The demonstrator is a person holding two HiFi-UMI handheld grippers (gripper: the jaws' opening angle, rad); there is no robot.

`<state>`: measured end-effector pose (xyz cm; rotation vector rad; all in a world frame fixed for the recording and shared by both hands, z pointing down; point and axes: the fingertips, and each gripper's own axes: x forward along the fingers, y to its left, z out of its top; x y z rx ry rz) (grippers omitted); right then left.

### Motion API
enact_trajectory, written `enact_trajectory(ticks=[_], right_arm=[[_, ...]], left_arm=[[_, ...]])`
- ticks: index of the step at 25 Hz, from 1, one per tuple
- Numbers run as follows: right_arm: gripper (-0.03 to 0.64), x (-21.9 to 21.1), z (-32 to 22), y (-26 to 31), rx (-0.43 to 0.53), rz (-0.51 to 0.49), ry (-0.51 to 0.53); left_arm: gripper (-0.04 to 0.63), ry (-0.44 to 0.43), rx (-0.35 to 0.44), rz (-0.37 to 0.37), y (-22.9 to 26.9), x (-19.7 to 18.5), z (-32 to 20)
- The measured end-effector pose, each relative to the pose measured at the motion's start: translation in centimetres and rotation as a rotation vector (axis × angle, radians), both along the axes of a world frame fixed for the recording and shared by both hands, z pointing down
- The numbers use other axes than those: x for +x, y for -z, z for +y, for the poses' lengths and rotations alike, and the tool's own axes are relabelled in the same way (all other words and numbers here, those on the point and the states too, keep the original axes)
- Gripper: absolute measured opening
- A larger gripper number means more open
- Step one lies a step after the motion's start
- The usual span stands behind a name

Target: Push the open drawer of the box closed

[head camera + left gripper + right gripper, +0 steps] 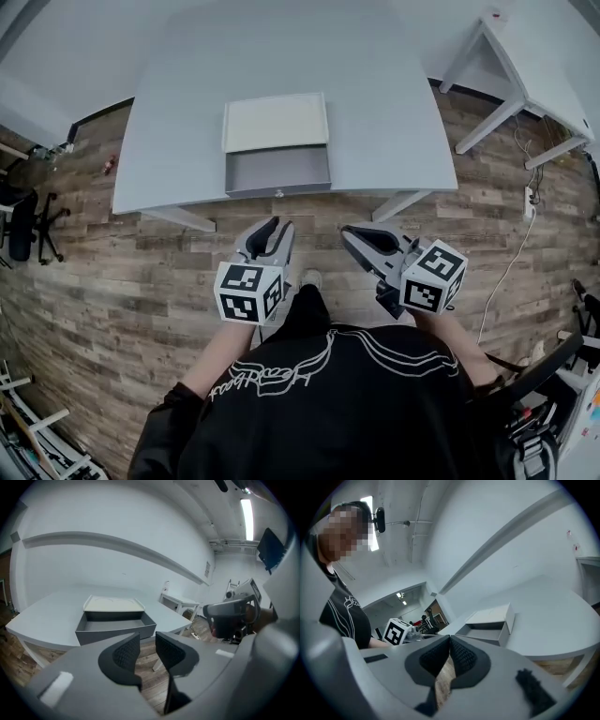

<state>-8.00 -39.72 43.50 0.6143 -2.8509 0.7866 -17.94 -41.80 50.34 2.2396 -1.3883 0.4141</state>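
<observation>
Grey ribbed pads on my left gripper stand apart with a clear gap, and nothing sits between them. Ahead of these jaws and a little to their left is the box on the pale table. Its drawer is pulled out towards me and looks empty, with its front wall well apart from my tips. From the head view the drawer lies ahead of both pairs of jaws, roughly between their lines, while both grippers hang short of the table edge over the wood floor. My right gripper has its pads closed tip to tip on nothing; the box shows ahead of those jaws and off to their right. As I judge it, the task has not begun: the drawer is as open as ever and nothing touches it. What is left is to bring a jaw up to the front wall and press it in until flush.
</observation>
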Motion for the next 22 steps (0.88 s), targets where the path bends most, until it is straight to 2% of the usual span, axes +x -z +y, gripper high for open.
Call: enact_trajectory(ticks=[4,9,13,16,22], right_arm=[[0.011,-0.7,-2.4,-1.7,-0.051,0.033,-0.009],[0.011,-0.7,-4.7,-3.3,-0.106,0.052,-0.039],[0.011,-0.9,-5.3,-4.1,-0.129,0.063,-0.057],[0.011,-1.1,-6.0,-4.1,-0.144,0.065,-0.054],[0.011,-1.7,-6.7,-4.8,-0.166,0.052,-0.049]], left_arm=[[0.137,0.002,-0.053,-0.052,-4.2,-1.0,-3.6],[0.137,-0.012,-0.077,-0.125,-8.7,-1.5,-6.5],[0.127,0.000,-0.086,-0.121,-9.4,-2.0,-7.1],[0.086,0.012,-0.095,-0.109,-9.4,-2.0,-7.8],[0.080,0.013,-0.138,-0.078,-9.4,-1.9,-8.1]])
